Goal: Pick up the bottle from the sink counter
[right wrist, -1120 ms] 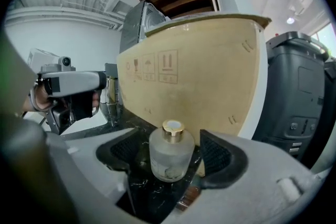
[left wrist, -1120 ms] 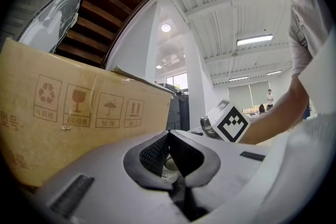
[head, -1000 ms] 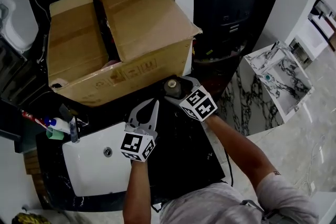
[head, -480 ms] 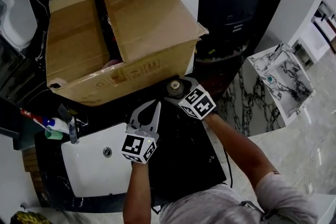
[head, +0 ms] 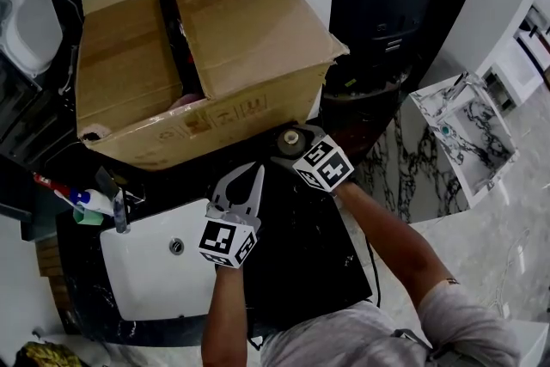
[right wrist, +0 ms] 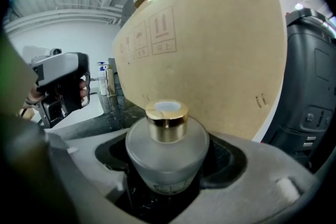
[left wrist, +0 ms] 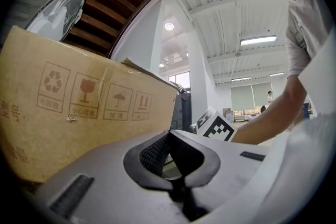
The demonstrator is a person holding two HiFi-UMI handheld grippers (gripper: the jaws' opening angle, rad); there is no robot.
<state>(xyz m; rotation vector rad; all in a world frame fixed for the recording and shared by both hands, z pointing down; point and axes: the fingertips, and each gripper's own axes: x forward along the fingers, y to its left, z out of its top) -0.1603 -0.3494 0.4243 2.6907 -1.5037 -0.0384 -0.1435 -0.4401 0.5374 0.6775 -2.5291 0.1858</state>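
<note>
Right gripper view: my right gripper (right wrist: 167,168) has its jaws clamped on the bottle (right wrist: 167,139), left gripper (left wrist: 169,136) closed empty; risk: smooth rounded glass slips, or clips the box (right wrist: 210,50).

Gold-capped frosted grey bottle (right wrist: 166,152); brown cardboard box (head: 206,56); white sink (head: 146,279); black counter (head: 301,262)

The bottle (right wrist: 167,139) is squat and round, made of frosted glass, with a short shiny gold collar and a pale flat top. It stands upright, its wide body clasped between the two jaws of the right tongs (right wrist: 169,157), over the dark marbled tabletop (head: 296,247) and just in front of the cardboard box (right wrist: 210,50).
</note>
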